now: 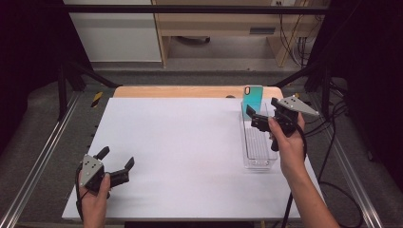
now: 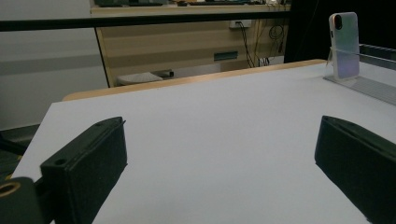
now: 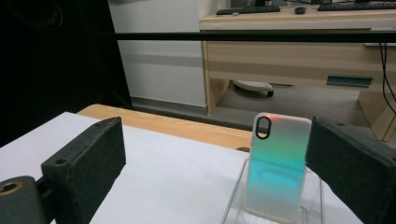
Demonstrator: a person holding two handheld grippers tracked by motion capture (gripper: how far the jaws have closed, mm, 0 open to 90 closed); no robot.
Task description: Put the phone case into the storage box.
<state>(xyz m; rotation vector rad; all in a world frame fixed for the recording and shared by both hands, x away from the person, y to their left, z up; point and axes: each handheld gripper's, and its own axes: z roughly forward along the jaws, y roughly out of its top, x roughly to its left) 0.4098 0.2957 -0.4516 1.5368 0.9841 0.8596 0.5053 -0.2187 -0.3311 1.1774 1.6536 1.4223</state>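
Observation:
A phone case (image 1: pixel 252 100) with a teal-to-white shimmer stands upright at the far end of a clear plastic tray (image 1: pixel 259 147) on the right side of the white table. My right gripper (image 1: pixel 262 107) hovers just in front of it, open. In the right gripper view the phone case (image 3: pixel 278 168) stands beyond the jaws of my right gripper (image 3: pixel 217 140), closer to the right one and untouched. My left gripper (image 1: pixel 116 157) rests open near the table's front left corner. From there the phone case (image 2: pixel 344 44) shows far off at the upper right, past my left gripper (image 2: pixel 224 140).
The white table top (image 1: pixel 190 142) lies over a wooden board (image 1: pixel 190 91) that shows along its far edge. A black frame bar (image 1: pixel 190 8) crosses behind. Wooden desks and cables stand beyond the table. The tray's clear walls (image 3: pixel 233 200) rise around the case's foot.

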